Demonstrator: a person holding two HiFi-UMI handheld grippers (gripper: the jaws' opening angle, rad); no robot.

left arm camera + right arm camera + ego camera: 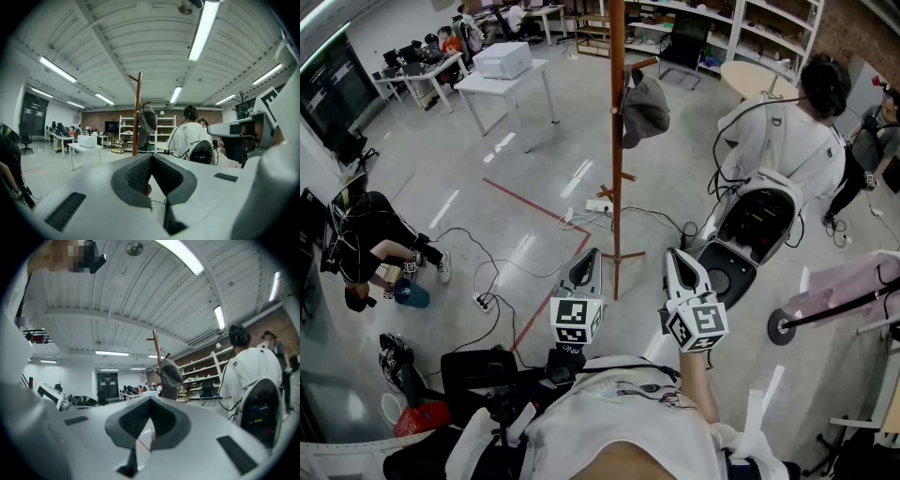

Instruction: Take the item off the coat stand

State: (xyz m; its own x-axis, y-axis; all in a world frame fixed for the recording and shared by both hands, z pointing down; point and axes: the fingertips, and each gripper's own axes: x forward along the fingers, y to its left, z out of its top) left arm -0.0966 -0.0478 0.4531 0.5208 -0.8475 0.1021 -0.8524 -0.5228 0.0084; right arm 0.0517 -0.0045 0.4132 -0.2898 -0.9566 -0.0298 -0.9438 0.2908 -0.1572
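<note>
Bright strip lights glare off the floor; fisheye edges curve, darkly vignetted.

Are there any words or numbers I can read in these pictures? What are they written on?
No word or number can be read anywhere.
The left cube and the right cube show only black-and-white square patterns, no letters.
The print on the shirt is too blurred to read.

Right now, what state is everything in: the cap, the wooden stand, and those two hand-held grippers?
Grey fabric cap: hanging high on the stand, untouched.
Tall brown wooden coat stand: standing upright.
Left gripper: jaws shut, empty.
Right gripper: jaws shut, empty.
</note>
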